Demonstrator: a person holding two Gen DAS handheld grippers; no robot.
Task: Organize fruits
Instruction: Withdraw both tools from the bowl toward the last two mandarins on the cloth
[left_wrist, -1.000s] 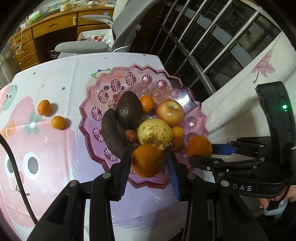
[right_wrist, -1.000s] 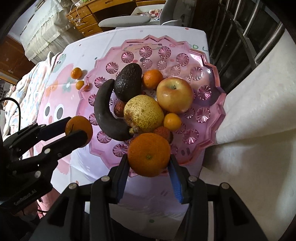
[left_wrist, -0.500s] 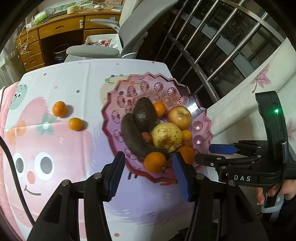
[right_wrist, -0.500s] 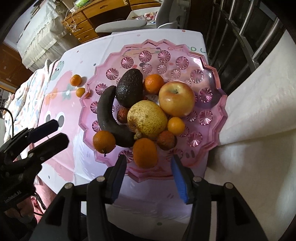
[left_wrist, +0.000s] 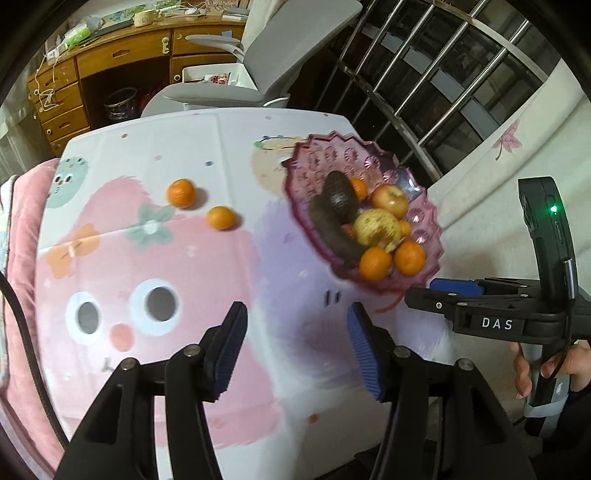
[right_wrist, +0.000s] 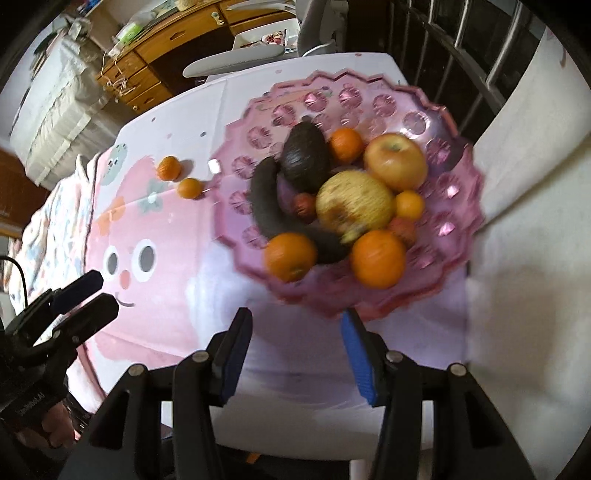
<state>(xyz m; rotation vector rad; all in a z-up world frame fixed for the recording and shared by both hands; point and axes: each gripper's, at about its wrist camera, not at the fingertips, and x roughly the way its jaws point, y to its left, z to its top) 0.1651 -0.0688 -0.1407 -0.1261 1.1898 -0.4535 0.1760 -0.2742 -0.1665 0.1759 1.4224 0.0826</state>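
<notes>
On the glossy cartoon-print tablecloth (left_wrist: 155, 258), two small round oranges (left_wrist: 181, 192) lie left of the scalloped pink glass bowl (right_wrist: 454, 236). Both oranges gripped earlier now sit inside. Left gripper (left_wrist: 295, 347) jaws are widening, empty; right gripper (right_wrist: 295, 354) spread, empty.

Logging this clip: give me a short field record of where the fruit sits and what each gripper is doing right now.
in plate: pink plate holds avocado, apple, pear, dark banana, several oranges
still on cloth: two small oranges
left gripper: opening, nothing between fingers
right gripper: open, empty
done: no
</notes>
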